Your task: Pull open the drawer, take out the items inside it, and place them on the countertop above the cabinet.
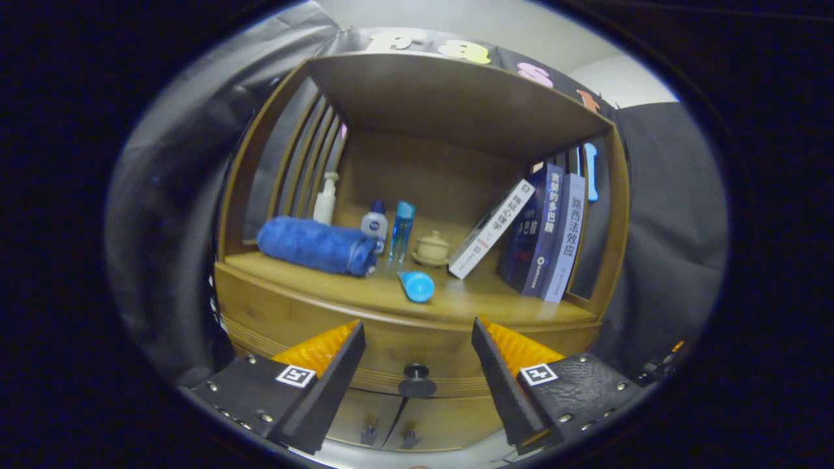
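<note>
The gripper [417, 365], fingers spread wide and holding nothing, faces a wooden cabinet whose drawer [417, 352] sits closed, its knob [417, 381] between the fingers. A small blue tube [417, 285] lies near the counter's [521, 303] front edge. Drawer contents are hidden; the scene suits either an approach or a finished, reclosed drawer.

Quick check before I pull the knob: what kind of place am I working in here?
Likely a staged household booth: a wooden cabinet with books, a rolled blue towel and toiletry bottles on its countertop. The open tongs frame the closed drawer's knob.
</note>
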`<state>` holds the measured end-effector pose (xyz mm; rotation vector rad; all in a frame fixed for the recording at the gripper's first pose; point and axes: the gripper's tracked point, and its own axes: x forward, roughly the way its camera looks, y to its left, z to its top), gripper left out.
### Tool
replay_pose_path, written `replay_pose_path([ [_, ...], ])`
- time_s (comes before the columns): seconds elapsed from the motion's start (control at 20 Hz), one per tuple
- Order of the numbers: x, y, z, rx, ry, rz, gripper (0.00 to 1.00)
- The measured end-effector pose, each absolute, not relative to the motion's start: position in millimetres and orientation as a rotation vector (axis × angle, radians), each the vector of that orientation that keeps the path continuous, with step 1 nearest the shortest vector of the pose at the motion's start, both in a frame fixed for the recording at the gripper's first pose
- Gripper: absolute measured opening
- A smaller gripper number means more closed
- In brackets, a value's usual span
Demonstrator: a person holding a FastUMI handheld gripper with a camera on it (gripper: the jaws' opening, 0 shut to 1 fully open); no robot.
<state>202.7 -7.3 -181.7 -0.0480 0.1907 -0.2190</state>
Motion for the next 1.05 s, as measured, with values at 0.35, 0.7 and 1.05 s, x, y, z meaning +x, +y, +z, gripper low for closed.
replay_pose_path([
  [0.35,155,-15,-51,0.011,0.039,-0.144,0.98],
  [0.7,72,-25,1,0.021,-0.002,-0.092,0.98],
  [1.05,9,-46,24,0.079,-0.028,-0.052,0.98],
])
